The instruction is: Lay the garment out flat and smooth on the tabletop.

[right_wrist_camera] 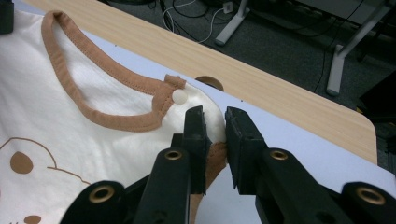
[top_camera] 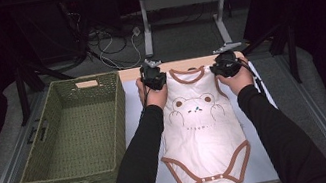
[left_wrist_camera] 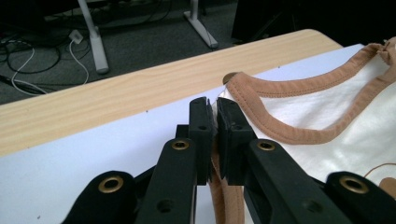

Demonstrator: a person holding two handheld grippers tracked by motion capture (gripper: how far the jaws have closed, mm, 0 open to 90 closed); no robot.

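Note:
A cream baby bodysuit (top_camera: 201,125) with brown trim and a bear face lies flat on the pale mat (top_camera: 139,126), neckline at the far side. My left gripper (top_camera: 155,79) is at its left shoulder. In the left gripper view the black jaws (left_wrist_camera: 215,109) are shut on the brown-edged shoulder of the bodysuit (left_wrist_camera: 327,107). My right gripper (top_camera: 224,67) is at the other shoulder. In the right gripper view its jaws (right_wrist_camera: 215,123) pinch the shoulder fabric of the bodysuit (right_wrist_camera: 93,135) just beside a white snap button (right_wrist_camera: 179,96).
A green woven basket (top_camera: 77,132), empty, stands on the table left of the mat. The wooden table edge (top_camera: 186,62) runs just beyond the grippers. Past it are the floor, cables (top_camera: 112,44) and white table legs (top_camera: 145,23).

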